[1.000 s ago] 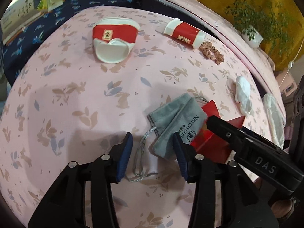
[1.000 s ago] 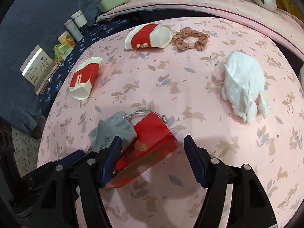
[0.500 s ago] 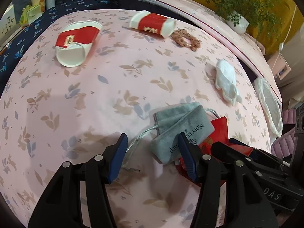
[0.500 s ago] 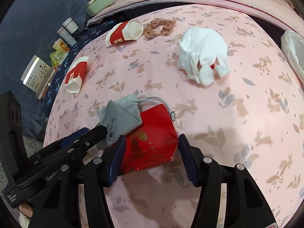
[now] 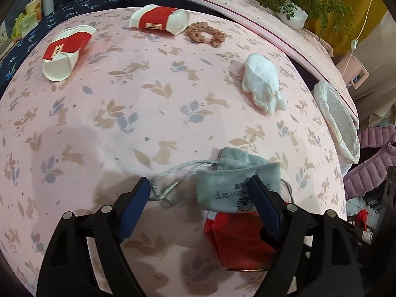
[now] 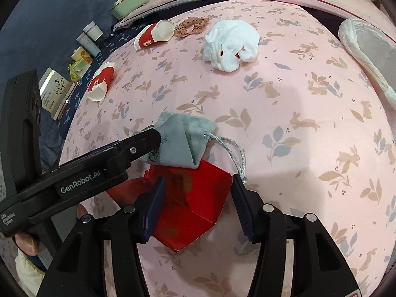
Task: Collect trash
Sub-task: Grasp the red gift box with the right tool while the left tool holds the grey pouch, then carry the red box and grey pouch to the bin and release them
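Observation:
A red carton [image 6: 195, 200] lies on the pink rabbit-print sheet [image 6: 284, 113], and my right gripper [image 6: 198, 179] is shut on it, one pad on each side. A grey drawstring pouch [image 5: 235, 185] rests half on the carton [image 5: 237, 242]. My left gripper [image 5: 198, 180] straddles the pouch with its jaws opening; one finger [image 6: 138, 146] lies on the pouch [image 6: 183, 138], the other stands clear by the cord. Two red-and-white paper cups [image 5: 66, 52] [image 5: 158, 19] and a crumpled white tissue [image 5: 262, 84] lie farther off.
A white bag-lined bin [image 5: 339, 113] stands past the sheet's right edge. A pink scrunchie [image 5: 205, 33] lies by the far cup. A potted plant [image 5: 292, 14] stands behind. Books and small boxes [image 6: 54, 91] line the dark cloth on the left.
Both grippers have travelled right across the sheet, bringing the tissue and bin nearer. The left jaws have spread wider around the pouch. The right jaws have narrowed onto the red carton.

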